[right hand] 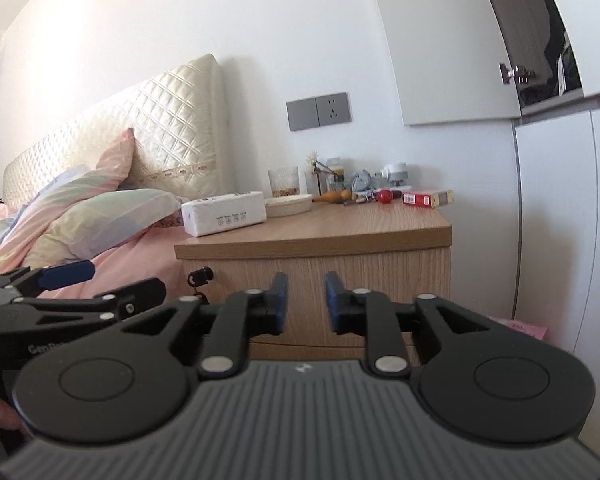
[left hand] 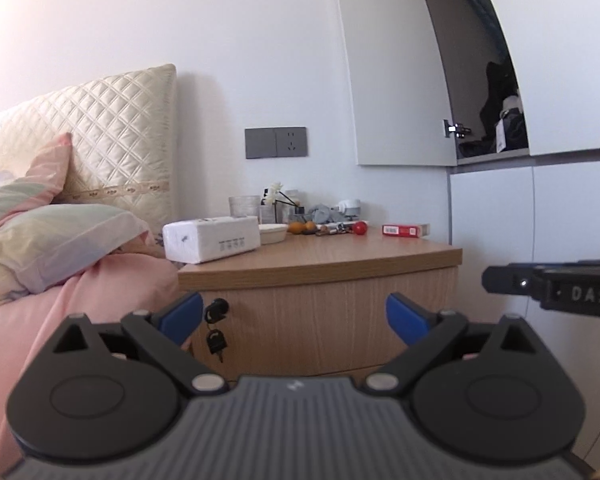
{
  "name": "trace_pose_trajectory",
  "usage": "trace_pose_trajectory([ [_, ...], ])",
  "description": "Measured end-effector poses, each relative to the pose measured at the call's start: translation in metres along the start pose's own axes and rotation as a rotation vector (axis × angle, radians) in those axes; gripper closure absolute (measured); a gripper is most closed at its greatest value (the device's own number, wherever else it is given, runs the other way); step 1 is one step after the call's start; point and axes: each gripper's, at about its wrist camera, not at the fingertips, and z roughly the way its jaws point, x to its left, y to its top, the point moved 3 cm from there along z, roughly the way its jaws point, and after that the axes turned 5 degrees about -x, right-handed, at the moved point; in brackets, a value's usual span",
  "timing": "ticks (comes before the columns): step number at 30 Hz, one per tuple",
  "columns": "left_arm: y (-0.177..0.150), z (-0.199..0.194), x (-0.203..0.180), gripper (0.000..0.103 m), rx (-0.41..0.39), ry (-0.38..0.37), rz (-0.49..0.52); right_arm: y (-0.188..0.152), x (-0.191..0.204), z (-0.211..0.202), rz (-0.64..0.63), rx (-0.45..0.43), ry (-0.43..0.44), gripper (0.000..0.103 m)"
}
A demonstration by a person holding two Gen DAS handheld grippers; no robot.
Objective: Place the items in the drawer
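Your left gripper (left hand: 294, 316) stands wide open with nothing between its blue pads, facing the closed drawer (left hand: 324, 328) of the nightstand (left hand: 340, 258); your right gripper (right hand: 307, 304) has a narrow gap between its pads and holds nothing, facing the same drawer front; a key (left hand: 216, 340) hangs from the lock at the drawer's upper left corner. The items lie on the nightstand top: a white tissue pack (left hand: 212, 238) at the near left corner, just beside the bed (left hand: 80, 292); a cream dish (left hand: 273, 233) touching or just behind it; a glass (left hand: 244, 206) further back; a red ball (left hand: 360, 227) near the middle back, among small clutter you cannot make out clearly; a red box (left hand: 405, 230) near the right back edge, apart from the rest. Above, a cabinet door (left hand: 396, 80) stands ajar; a grey socket plate (left hand: 276, 142) sits on the wall.
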Motion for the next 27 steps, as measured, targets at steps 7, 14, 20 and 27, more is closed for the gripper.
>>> trace_pose_trajectory([
  [7, -0.002, -0.001, 0.000, 0.001, 0.005, 0.003, 0.040, -0.001, -0.004, -0.008, 0.001, 0.002, 0.012, 0.038],
  [14, -0.003, -0.003, 0.000, 0.001, 0.008, -0.004, 0.031, -0.003, -0.011, -0.012, 0.006, 0.008, -0.002, 0.014],
  [20, -0.005, -0.003, 0.001, 0.001, 0.019, -0.004, 0.026, -0.002, -0.012, -0.013, -0.001, 0.000, -0.014, 0.014],
  [27, -0.004, -0.003, 0.001, 0.001, 0.018, -0.002, 0.021, -0.003, -0.010, -0.014, -0.014, -0.003, -0.015, 0.014],
])
